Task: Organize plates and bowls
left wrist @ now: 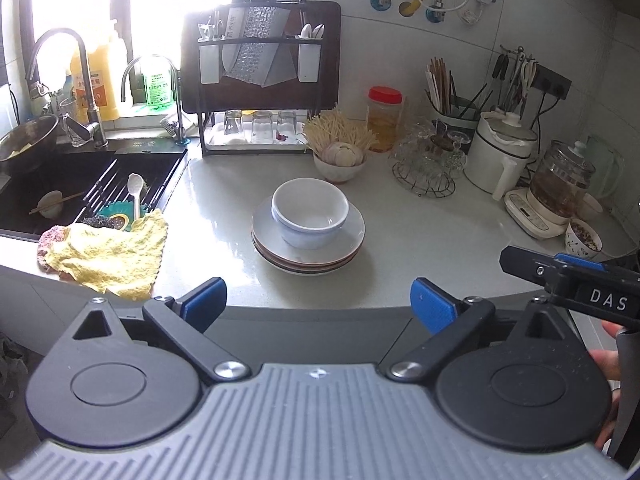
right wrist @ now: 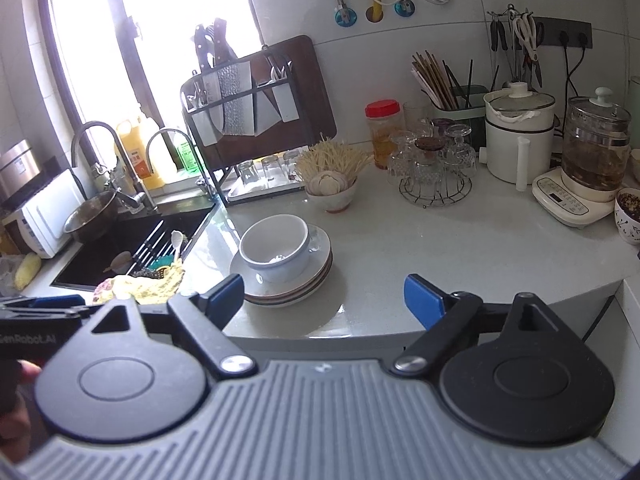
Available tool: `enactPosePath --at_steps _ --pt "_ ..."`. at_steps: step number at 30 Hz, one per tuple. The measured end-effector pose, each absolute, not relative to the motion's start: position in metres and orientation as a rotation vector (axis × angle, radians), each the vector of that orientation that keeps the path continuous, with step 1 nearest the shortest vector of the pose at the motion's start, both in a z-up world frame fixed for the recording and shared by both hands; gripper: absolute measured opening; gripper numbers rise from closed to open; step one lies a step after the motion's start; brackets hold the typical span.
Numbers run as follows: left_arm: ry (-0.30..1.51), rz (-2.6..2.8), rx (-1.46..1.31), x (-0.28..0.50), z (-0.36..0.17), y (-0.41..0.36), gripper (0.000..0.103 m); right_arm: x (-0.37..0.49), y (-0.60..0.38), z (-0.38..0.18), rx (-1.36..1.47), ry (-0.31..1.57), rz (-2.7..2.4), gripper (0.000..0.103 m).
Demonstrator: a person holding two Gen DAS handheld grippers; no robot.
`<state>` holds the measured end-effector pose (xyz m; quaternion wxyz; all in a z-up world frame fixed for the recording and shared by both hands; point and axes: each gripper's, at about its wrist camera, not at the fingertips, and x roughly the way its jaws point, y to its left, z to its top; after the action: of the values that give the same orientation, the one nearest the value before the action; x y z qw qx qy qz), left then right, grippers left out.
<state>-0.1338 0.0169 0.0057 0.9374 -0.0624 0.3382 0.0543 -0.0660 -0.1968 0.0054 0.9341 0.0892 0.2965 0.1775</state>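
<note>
- We hold the left gripper (left wrist: 319, 304) wide apart, gripping nothing.
- Our right gripper (right wrist: 324, 300) also gapes wide, holding nothing.
- The white bowl (left wrist: 310, 212) sits on stacked plates (left wrist: 308, 248) at twelve o'clock, on the counter (left wrist: 420, 236).
- A yellow cloth (left wrist: 108, 252) lies at ten o'clock.

A yellow cloth (left wrist: 116, 256) is lying crumpled at the counter's edge, just beside the dark sink (left wrist: 80, 188), where a white spoon (left wrist: 135, 192) is resting on the rack. A red-lidded jar (left wrist: 385, 118) is standing near a wire stand of glassware (left wrist: 428, 160) (upturned), and a glass kettle (left wrist: 564, 178) is sitting at the right.
</note>
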Motion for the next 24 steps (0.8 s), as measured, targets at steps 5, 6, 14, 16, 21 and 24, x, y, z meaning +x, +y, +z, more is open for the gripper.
enactPosePath --at_steps 5,6,14,16,21,24 --pt "0.703 0.125 -0.133 -0.129 0.005 0.019 0.1 -0.064 -0.198 0.008 0.187 0.574 0.364 0.088" --pt "0.708 0.125 -0.133 -0.128 0.005 0.019 0.1 -0.063 -0.198 0.008 0.191 0.576 0.364 0.088" --pt "0.711 0.128 -0.129 -0.121 0.003 0.022 0.1 -0.058 -0.191 0.002 0.187 0.604 0.384 0.089" --pt "0.71 0.122 -0.128 -0.119 0.002 0.023 0.1 -0.058 -0.191 0.002 0.189 0.61 0.388 0.089" --pt "0.705 0.121 -0.144 -0.115 0.002 0.027 0.1 -0.056 -0.189 0.001 0.176 0.618 0.39 0.089" --pt "0.71 0.128 -0.134 -0.115 0.0 0.026 0.1 -0.053 -0.187 0.0 0.174 0.624 0.391 0.089"
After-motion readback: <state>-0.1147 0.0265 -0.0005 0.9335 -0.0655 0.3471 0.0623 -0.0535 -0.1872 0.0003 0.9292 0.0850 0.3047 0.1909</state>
